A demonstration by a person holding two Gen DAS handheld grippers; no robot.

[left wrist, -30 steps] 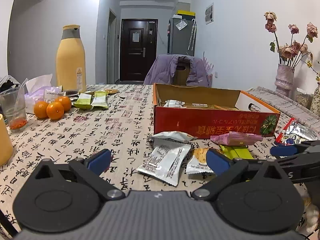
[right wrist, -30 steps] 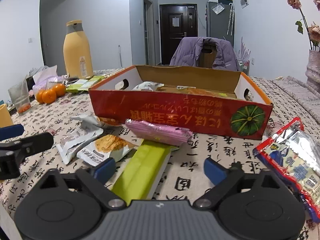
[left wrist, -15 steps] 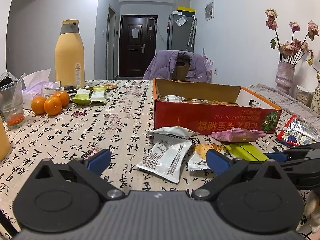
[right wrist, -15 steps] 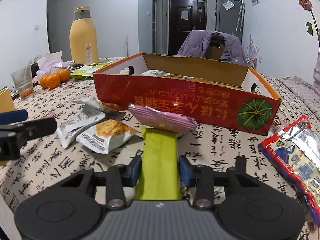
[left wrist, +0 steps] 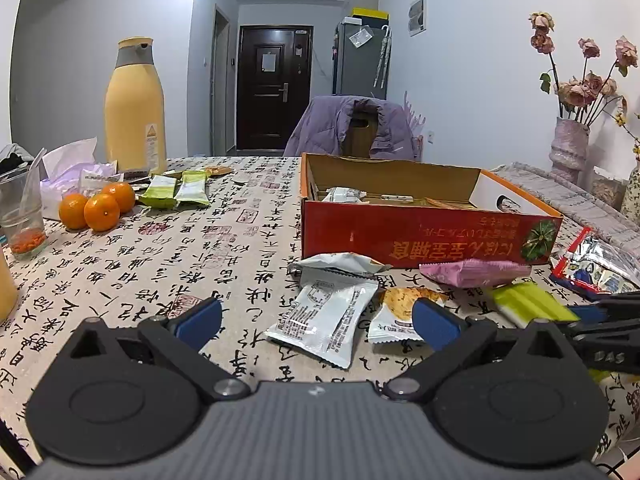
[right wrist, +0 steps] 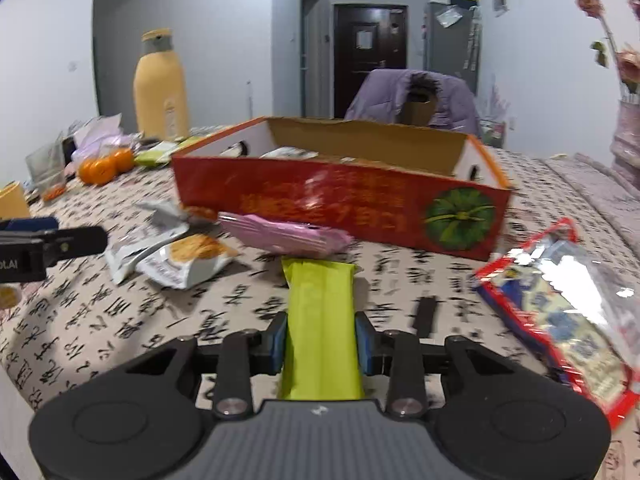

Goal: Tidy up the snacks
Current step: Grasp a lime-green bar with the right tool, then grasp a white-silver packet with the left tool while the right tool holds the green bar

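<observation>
The right gripper is closing its jaws on the green snack bar, which lies on the table before the red cardboard box. The soft wrapper may slip. The left gripper hangs open, empty.

A long green snack bar lies flat on the table, its far end just under a pink snack pack. Two white packs lie to the left of it. A red and silver bag lies on the right. The red box behind them holds some snacks already
</observation>
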